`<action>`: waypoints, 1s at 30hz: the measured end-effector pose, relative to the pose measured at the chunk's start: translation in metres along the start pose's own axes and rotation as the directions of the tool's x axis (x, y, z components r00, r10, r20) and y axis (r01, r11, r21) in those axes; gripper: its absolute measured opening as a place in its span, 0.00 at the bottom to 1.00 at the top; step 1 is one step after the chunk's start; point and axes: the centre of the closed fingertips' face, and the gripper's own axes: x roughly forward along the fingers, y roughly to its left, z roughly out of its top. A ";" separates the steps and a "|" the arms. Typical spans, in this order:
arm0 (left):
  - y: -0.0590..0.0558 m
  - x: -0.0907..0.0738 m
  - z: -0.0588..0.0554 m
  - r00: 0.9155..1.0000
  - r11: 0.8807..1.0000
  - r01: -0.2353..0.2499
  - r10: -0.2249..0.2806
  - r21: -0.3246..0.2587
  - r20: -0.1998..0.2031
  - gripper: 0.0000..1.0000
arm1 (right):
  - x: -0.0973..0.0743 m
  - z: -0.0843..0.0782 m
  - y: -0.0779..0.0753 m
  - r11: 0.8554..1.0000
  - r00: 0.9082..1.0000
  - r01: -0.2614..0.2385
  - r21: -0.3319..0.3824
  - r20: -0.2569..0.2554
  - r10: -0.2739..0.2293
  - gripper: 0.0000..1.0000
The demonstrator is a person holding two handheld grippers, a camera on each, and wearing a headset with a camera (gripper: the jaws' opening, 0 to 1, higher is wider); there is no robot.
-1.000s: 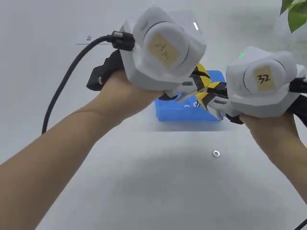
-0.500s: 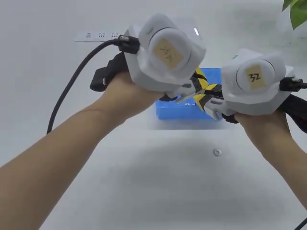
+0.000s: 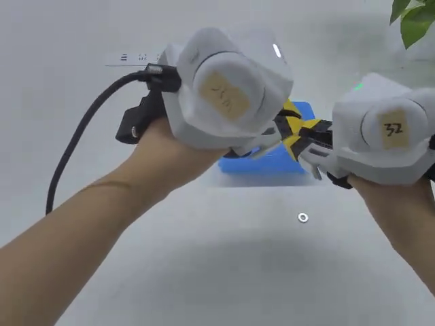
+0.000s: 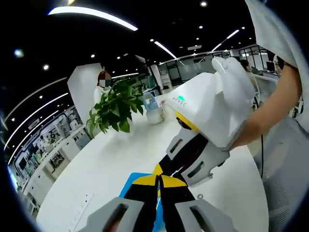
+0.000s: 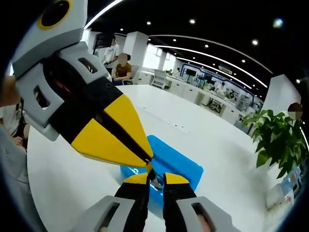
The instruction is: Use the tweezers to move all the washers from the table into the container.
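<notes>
In the head view my left gripper (image 3: 282, 132) and right gripper (image 3: 299, 136) hang tip to tip above the blue container (image 3: 265, 161). One small washer (image 3: 303, 217) lies on the white table in front of the container, below the right gripper. In the right gripper view my right gripper (image 5: 155, 180) is shut on a thin dark metal piece, seemingly the tweezers (image 5: 154, 177), over the container (image 5: 176, 164). The left gripper's yellow tips (image 5: 116, 130) touch that spot. In the left gripper view my left gripper (image 4: 159, 182) is shut, and I see nothing between its jaws.
A black cable (image 3: 81, 136) runs from the left gripper across the table's left side. A power strip (image 3: 136, 58) lies at the back. Plant leaves (image 3: 411, 20) hang at the back right corner. The white table (image 3: 224, 272) stretches toward me.
The right gripper has shifted a little to the right and the left gripper has come slightly nearer the camera. Their tips stay together over the container. The washer has not moved.
</notes>
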 end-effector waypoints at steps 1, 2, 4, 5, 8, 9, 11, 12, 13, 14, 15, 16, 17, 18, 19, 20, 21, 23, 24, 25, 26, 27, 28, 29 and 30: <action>-0.005 -0.003 0.004 1.000 1.000 -0.001 0.001 -0.001 0.004 0.00 | -0.004 0.001 0.001 1.000 1.000 -0.001 0.010 0.006 0.001 0.06; -0.008 -0.004 0.006 1.000 1.000 0.001 -0.001 -0.001 0.006 0.00 | -0.010 0.000 0.004 1.000 1.000 -0.007 0.017 0.001 0.007 0.07; -0.012 -0.007 0.009 1.000 1.000 0.006 -0.006 -0.001 0.011 0.00 | -0.018 -0.002 0.007 1.000 1.000 -0.002 0.019 0.003 0.002 0.07; -0.015 -0.007 0.011 1.000 1.000 0.013 -0.013 -0.007 0.013 0.00 | -0.020 -0.004 0.008 1.000 1.000 -0.001 0.022 0.003 0.001 0.07; -0.027 -0.005 0.009 0.999 0.999 0.038 -0.038 -0.016 0.009 0.00 | -0.026 -0.013 0.015 0.999 1.000 -0.006 0.032 -0.017 0.006 0.07; -0.030 -0.004 0.008 0.999 0.999 0.045 -0.045 -0.022 0.007 0.00 | -0.027 -0.017 0.016 0.999 1.000 -0.007 0.037 -0.023 0.008 0.07; -0.037 -0.002 0.004 0.998 0.997 0.062 -0.062 -0.034 -0.001 0.00 | -0.029 -0.025 0.021 0.998 0.999 -0.013 0.064 -0.038 0.016 0.07; -0.039 -0.001 0.002 0.998 0.997 0.067 -0.067 -0.038 -0.005 0.00 | -0.030 -0.028 0.022 0.997 0.999 -0.013 0.070 -0.042 0.016 0.07; -0.042 0.000 0.000 0.997 0.997 0.071 -0.071 -0.043 -0.008 0.00 | -0.030 -0.032 0.023 0.997 0.999 -0.010 0.074 -0.048 0.013 0.07; -0.045 0.001 -0.002 0.997 0.996 0.077 -0.077 -0.049 -0.012 0.00 | -0.031 -0.035 0.025 0.997 0.998 -0.006 0.077 -0.055 0.010 0.08; -0.049 0.002 -0.005 0.996 0.995 0.085 -0.086 -0.055 -0.016 0.00 | -0.031 -0.040 0.026 0.997 0.998 -0.004 0.080 -0.066 0.009 0.08; -0.053 0.004 -0.008 0.995 0.994 0.093 -0.094 -0.058 -0.024 0.00 | -0.032 -0.045 0.028 0.996 0.997 -0.004 0.091 -0.077 0.011 0.08; -0.055 0.004 -0.009 0.995 0.994 0.098 -0.099 -0.059 -0.029 0.00 | -0.032 -0.047 0.029 0.995 0.997 -0.007 0.102 -0.081 0.015 0.08; -0.057 0.005 -0.010 0.994 0.993 0.103 -0.105 -0.061 -0.033 0.00 | -0.032 -0.050 0.030 0.994 0.996 -0.010 0.112 -0.084 0.019 0.08; -0.059 0.006 -0.012 0.993 0.992 0.108 -0.111 -0.065 -0.036 0.00 | -0.032 -0.052 0.032 0.992 0.996 -0.014 0.123 -0.086 0.024 0.08; -0.060 0.006 -0.013 0.993 0.992 0.111 -0.114 -0.066 -0.039 0.00 | -0.032 -0.054 0.032 0.991 0.996 -0.017 0.130 -0.086 0.028 0.08; -0.061 0.007 -0.015 0.992 0.991 0.116 -0.119 -0.071 -0.043 0.00 | -0.031 -0.056 0.034 0.990 0.995 -0.022 0.142 -0.089 0.035 0.08; -0.063 0.008 -0.019 0.991 0.990 0.121 -0.126 -0.076 -0.055 0.00 | -0.029 -0.059 0.037 0.986 0.994 -0.037 0.165 -0.094 0.054 0.08; -0.064 0.009 -0.020 0.990 0.990 0.122 -0.127 -0.075 -0.059 0.00 | -0.028 -0.060 0.038 0.985 0.994 -0.038 0.167 -0.095 0.055 0.08; -0.064 0.009 -0.022 0.990 0.989 0.124 -0.129 -0.075 -0.062 0.00 | -0.027 -0.061 0.038 0.985 0.994 -0.039 0.169 -0.096 0.055 0.08; -0.065 0.010 -0.023 0.989 0.989 0.128 -0.133 -0.076 -0.067 0.00 | -0.026 -0.063 0.040 0.985 0.993 -0.041 0.167 -0.101 0.058 0.08; -0.066 0.010 -0.024 0.989 0.989 0.128 -0.134 -0.074 -0.071 0.00 | -0.025 -0.063 0.041 0.985 0.993 -0.041 0.167 -0.102 0.059 0.08; -0.066 0.010 -0.025 0.988 0.989 0.129 -0.134 -0.074 -0.073 0.00 | -0.025 -0.064 0.042 0.985 0.993 -0.041 0.167 -0.101 0.058 0.08; -0.066 0.010 -0.026 0.988 0.989 0.130 -0.136 -0.075 -0.076 0.00 | -0.024 -0.065 0.043 0.985 0.993 -0.043 0.167 -0.101 0.060 0.08; -0.067 0.010 -0.028 0.987 0.988 0.133 -0.139 -0.073 -0.083 0.00 | -0.023 -0.066 0.044 0.984 0.992 -0.050 0.171 -0.105 0.069 0.08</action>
